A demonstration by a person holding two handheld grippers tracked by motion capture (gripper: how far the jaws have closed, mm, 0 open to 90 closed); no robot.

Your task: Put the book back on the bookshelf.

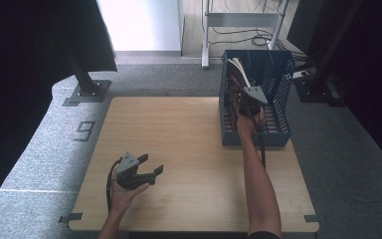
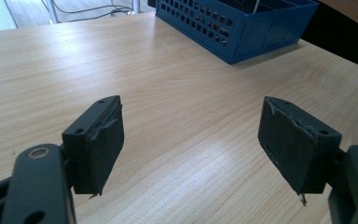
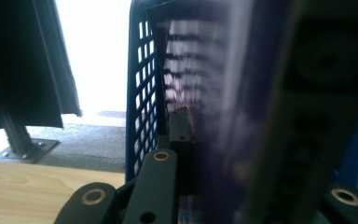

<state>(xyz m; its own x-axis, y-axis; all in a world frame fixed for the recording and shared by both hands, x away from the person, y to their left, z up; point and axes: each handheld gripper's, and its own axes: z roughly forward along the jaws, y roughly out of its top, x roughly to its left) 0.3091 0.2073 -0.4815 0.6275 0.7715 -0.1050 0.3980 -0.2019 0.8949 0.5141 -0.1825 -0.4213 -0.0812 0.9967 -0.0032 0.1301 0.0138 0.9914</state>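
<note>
A blue slotted basket [image 1: 284, 107] stands at the table's back right corner. My right gripper [image 1: 242, 92] reaches into it from the near side, shut on a thin book [image 1: 238, 66] with a dark cover and white page edges that stands upright at the basket's left wall. In the right gripper view the book [image 3: 200, 74] is clamped between the jaws of the right gripper [image 3: 233, 140], next to the basket's perforated wall [image 3: 142, 93]. My left gripper [image 1: 152, 164] rests low over the front left of the wooden table [image 1: 179, 129], open and holding nothing [image 2: 191, 140].
The basket's corner [image 2: 242, 32] lies well beyond the left gripper. Off the table, a black stand base [image 1: 87, 90] sits at the back left and a metal frame leg [image 1: 205, 50] with loose cables at the back. Dark curtains hang on both sides.
</note>
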